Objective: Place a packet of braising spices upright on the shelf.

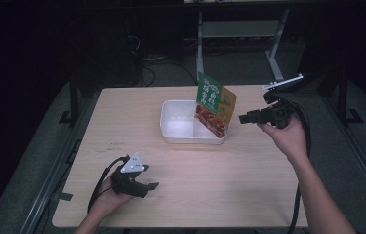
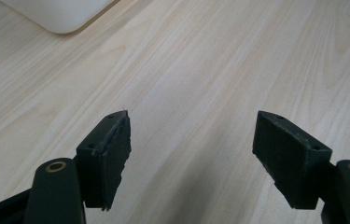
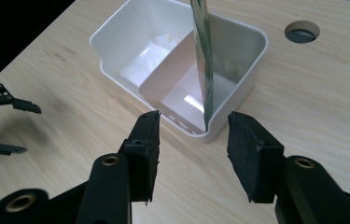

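White plastic, the divided bin [image 1: 178, 122] sits at the table's [image 1: 219, 195] centre, toward twelve o'clock. A green food packet [image 1: 214, 105] stands upright in its three o'clock compartment, leaning on the rim. The right gripper [image 1: 243, 118] hovers just beside the packet at three o'clock, jaws apart and empty, well inside the table's edge. The left gripper [image 1: 155, 185] rests near the seven o'clock edge, jaws spread wide on nothing, with bare wood between it and the bin.

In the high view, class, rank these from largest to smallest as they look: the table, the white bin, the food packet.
1. Table
2. White bin
3. Food packet, standing in the bin's right compartment.
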### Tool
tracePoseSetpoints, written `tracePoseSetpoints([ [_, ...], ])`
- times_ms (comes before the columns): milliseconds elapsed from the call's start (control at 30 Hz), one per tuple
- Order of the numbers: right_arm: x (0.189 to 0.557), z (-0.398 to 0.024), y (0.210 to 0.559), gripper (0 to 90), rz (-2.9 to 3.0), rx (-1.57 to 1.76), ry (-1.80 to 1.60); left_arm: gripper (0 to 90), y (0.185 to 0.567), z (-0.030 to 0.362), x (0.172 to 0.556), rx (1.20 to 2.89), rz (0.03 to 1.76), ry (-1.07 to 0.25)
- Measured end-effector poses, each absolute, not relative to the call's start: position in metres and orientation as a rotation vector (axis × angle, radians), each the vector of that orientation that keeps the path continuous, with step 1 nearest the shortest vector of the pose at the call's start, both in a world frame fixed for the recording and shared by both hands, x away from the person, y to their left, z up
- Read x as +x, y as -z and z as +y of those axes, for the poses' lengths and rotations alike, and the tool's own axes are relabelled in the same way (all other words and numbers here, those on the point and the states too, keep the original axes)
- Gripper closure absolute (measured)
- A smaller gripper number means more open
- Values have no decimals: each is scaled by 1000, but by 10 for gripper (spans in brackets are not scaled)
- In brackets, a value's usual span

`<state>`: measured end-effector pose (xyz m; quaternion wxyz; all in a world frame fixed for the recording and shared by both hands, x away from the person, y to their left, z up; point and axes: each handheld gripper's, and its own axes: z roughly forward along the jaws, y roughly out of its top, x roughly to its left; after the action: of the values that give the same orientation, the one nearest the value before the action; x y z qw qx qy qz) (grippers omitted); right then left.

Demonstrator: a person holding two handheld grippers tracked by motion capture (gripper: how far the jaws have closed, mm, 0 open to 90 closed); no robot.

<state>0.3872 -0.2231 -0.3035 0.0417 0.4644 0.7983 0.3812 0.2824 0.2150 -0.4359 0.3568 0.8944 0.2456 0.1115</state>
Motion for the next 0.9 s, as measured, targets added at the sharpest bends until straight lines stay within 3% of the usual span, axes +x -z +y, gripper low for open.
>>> tracePoseSetpoints([
  [900, 358, -231, 338, 505, 2475, 1431, -1197, 274, 437, 214, 282, 2310, 639, -287],
])
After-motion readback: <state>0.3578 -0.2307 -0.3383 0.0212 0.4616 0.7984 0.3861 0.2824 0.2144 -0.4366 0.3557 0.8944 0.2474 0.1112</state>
